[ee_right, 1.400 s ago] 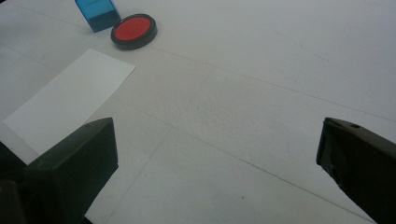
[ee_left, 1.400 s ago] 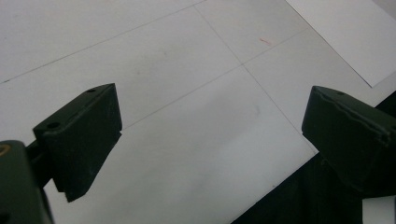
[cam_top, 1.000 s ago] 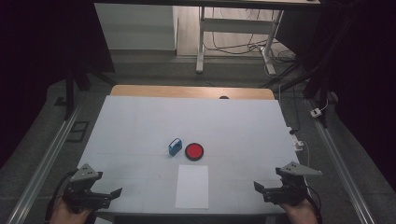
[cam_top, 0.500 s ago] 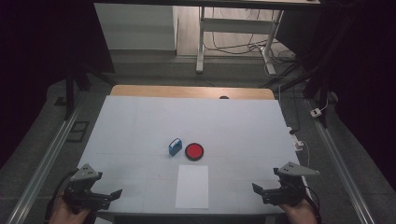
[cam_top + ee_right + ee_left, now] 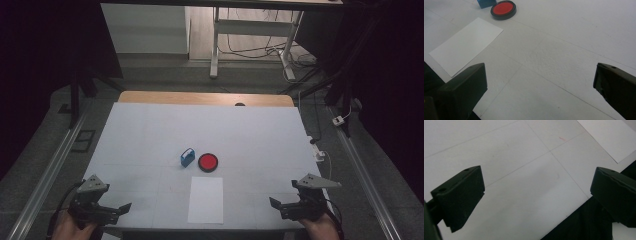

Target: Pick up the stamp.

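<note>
We hold both grippers low at the near edge of the counter (image 5: 150,125), one by each near corner, and nothing sits between either pair of fingers. The left gripper (image 5: 122,207) has just been opening and its fingers (image 5: 461,195) now stand wide over bare counter; the right gripper (image 5: 276,203) has its fingers (image 5: 464,90) spread just as wide and empty.

The things nearest us lie along the counter's middle line. A white sheet of paper (image 5: 206,199) lies flat close to the near edge, its long axis running from the near edge toward the far one. Just beyond its far end sit a round red ink pad (image 5: 207,162) and, touching or nearly touching it on the left, a small blue stamp (image 5: 187,157).

Both grippers point inward toward that middle line, so the sheet lies to the right of our left fingers and to the left of our right ones. We judge the right gripper slightly nearer the sheet and pad, and the stamp about as reachable from the left.
</note>
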The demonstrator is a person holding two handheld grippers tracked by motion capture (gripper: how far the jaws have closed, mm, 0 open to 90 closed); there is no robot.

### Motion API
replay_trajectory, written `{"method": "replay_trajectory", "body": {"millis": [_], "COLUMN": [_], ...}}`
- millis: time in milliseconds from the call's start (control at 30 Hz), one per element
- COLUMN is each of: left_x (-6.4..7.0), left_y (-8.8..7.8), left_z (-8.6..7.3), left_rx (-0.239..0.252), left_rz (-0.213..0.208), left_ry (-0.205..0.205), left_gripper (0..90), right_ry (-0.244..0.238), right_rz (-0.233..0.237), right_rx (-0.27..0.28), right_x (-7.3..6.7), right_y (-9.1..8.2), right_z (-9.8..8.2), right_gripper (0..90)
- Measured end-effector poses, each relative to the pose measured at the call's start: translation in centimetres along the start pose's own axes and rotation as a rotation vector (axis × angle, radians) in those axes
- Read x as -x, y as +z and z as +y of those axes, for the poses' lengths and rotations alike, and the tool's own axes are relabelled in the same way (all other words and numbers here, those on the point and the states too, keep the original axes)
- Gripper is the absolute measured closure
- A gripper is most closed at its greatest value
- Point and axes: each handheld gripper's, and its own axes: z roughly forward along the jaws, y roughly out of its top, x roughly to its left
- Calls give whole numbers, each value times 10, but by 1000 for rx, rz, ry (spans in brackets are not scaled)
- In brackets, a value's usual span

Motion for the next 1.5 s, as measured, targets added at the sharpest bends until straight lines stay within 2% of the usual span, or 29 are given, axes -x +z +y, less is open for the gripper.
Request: {"method": "replay_trajectory", "body": {"millis": [167,333,500,633,800,1067,1500], "left_x": [1,2,2,3,1,2,8], "left_y": [-1,0,2,3,4,11,22], "left_z": [2,5,7,9,13,17,30], "left_rx": [-2,-19,-15,-5,11,20,54], "left_rz": [8,-16,-31,-62,-74,-111,-119], "left_ry": [-2,-4,16,30,24,48,94], "left_gripper": [0,3,0,0,0,0,1], "right_ry": [-7,-5,-4,-5,-3,-3,-5], "right_rz": [3,5,10,11,10,11,14], "right_rx": [-3,-5,-5,-9,-12,-15,-12], "right_x": [0,0,0,0,0,0,0], "right_y": [1,0,1,1,1,1,2], "right_z": [0,0,0,0,1,1,1], "right_gripper": [0,0,0,0,0,0,0]}}
